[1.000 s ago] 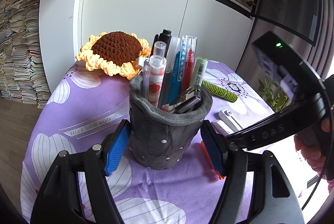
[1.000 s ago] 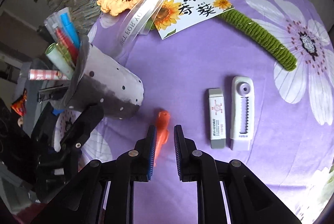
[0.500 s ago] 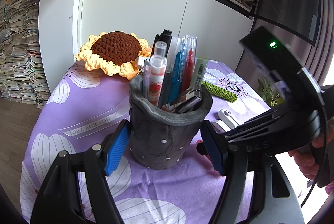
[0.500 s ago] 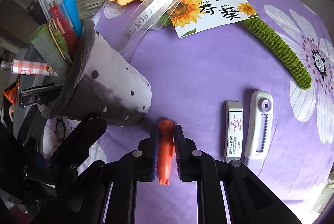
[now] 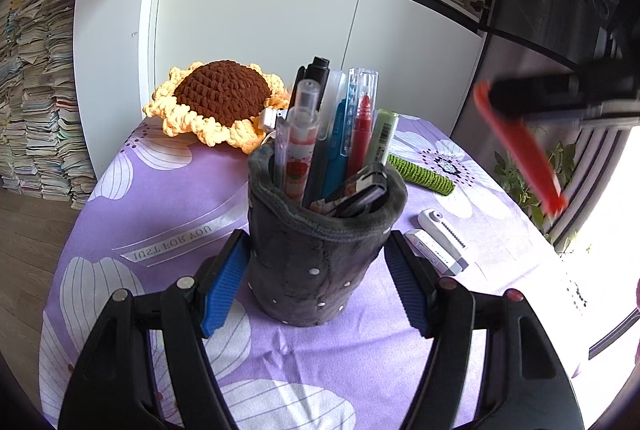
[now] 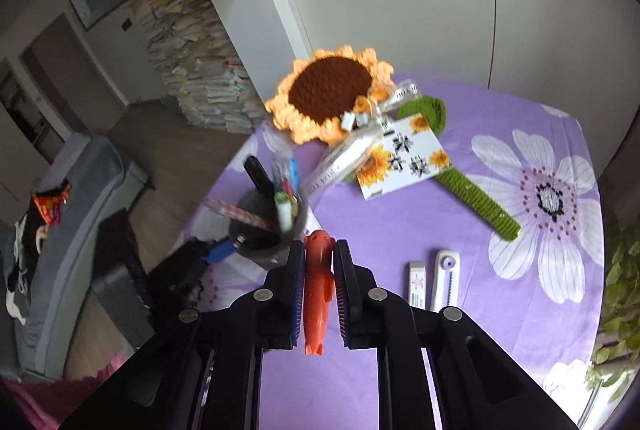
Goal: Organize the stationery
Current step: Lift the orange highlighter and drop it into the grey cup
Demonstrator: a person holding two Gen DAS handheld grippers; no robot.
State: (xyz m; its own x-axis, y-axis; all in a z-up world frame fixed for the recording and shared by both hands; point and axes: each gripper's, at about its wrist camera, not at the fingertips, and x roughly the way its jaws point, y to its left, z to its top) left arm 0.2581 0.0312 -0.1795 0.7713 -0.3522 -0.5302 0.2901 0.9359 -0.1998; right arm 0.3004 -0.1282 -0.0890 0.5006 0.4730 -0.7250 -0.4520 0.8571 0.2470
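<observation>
Left wrist view: left gripper [image 5: 316, 270] clamped on the grey pen holder [image 5: 320, 254], blue pads pressed to both sides, holder upright on the purple flowered cloth [image 5: 168, 197] and packed with pens. Upper right of same view: right gripper only as a blurred dark bar, orange pen [image 5: 520, 145] slanting down from it, clear of the cloth. Right wrist view: right gripper [image 6: 318, 270] narrow, gripping the orange pen [image 6: 317, 290] lengthwise between its pads, raised just beside the holder's [image 6: 264, 230] rim. Seen only here: sunflower card [image 6: 404, 157] and full green stem of the crochet sunflower [image 6: 328, 89]. Eraser [image 6: 417, 284] and white cutter [image 6: 446, 278] side by side on cloth, visible in both views.
</observation>
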